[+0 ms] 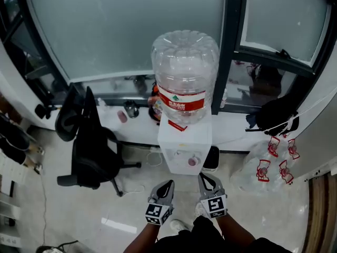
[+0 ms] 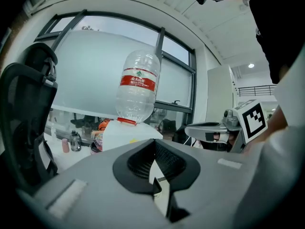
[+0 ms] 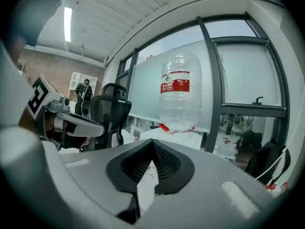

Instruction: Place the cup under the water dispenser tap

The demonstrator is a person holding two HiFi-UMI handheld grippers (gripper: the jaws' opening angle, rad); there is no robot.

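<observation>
Head view: the left claw and the right claw, both clenched on nothing, face the dispenser. The pink cup (so it looks) stands on the tabletop, well to the dispenser's left.

Left gripper view: the cup stands upright beside a bottle. It is probably light and thin-walled, so pinch it gently at mid-wall.

Right gripper view: no cup shows.

Water dispenser: white floor cabinet, upright against the window ledge, straight ahead of me. Tap: small pinkish fitting in the recess on its front face, too small for me to make out further. Bottle: large, clear, red-labelled, inverted on top.
</observation>
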